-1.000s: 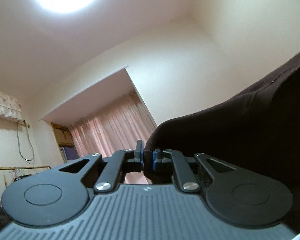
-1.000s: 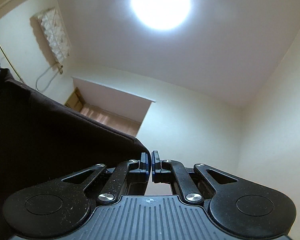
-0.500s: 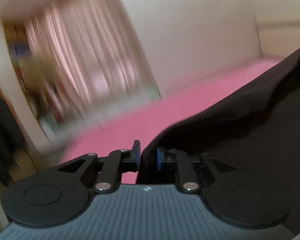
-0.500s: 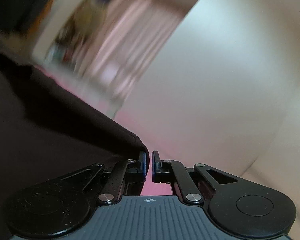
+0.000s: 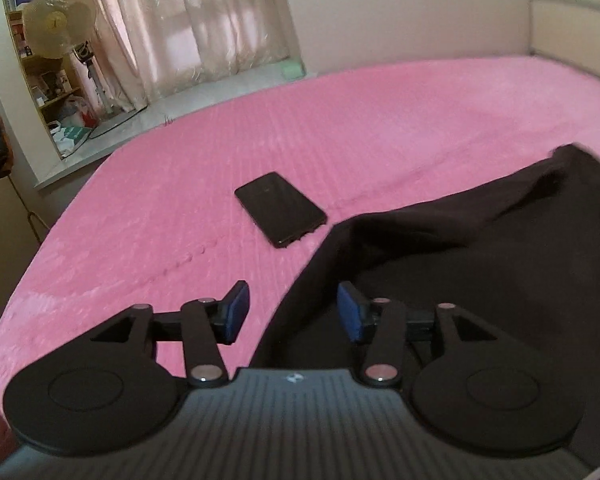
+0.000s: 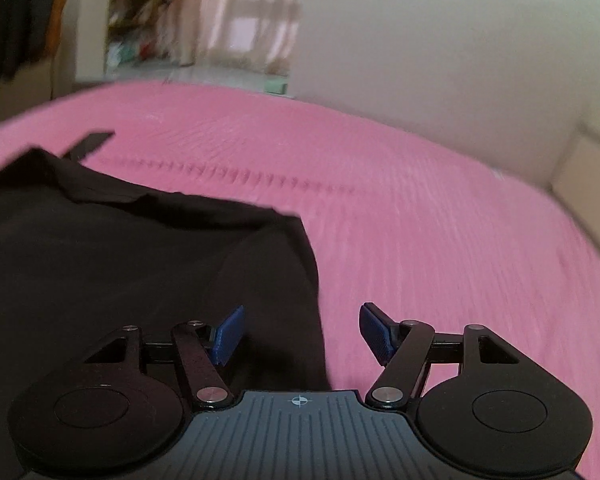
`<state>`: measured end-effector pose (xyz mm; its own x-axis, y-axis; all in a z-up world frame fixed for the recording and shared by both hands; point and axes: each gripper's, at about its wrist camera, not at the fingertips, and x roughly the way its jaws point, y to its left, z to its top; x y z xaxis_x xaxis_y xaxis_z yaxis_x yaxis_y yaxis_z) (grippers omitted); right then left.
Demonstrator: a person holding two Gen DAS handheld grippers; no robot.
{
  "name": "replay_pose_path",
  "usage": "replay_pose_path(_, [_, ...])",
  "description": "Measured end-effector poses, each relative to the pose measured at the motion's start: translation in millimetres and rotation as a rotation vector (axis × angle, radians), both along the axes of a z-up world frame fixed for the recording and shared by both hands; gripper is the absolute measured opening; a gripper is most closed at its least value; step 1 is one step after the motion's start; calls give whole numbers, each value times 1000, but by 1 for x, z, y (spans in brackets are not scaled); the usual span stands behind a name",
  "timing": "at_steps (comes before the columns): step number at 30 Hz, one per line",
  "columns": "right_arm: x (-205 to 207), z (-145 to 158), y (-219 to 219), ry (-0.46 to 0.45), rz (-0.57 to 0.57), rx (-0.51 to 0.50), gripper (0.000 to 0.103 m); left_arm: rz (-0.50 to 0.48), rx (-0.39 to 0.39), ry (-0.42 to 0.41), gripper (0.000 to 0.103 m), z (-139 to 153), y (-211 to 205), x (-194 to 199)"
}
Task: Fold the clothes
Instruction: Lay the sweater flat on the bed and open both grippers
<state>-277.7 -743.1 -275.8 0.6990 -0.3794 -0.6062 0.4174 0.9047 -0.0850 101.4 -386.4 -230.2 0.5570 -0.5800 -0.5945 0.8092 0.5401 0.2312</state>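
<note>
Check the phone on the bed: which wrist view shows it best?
Left wrist. The phone lies whole and sharp on the pink bed cover, just beyond the dark garment. Right wrist shows only a blurred dark sliver past the garment's far edge.

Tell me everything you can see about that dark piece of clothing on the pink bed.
The dark garment looks blackish-brown, soft and matte, and lies spread with loose folds on the pink bed cover. One edge runs between the open left gripper, another between the open right gripper; no pad presses it. A black phone lies just beside its edge.
</note>
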Motion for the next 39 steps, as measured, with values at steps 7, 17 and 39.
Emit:
replay_pose_path(7, [-153, -15, 76, -14, -57, 227, 67, -117, -1, 51, 62, 21, 131, -116])
replay_pose_path(17, [-189, -46, 99, -69, -151, 453, 0, -61, 86, 199, 61, -33, 229, -212])
replay_pose_path(39, [-229, 11, 157, -62, -50, 164, 88, -118, 74, 209, 61, -33, 251, -234])
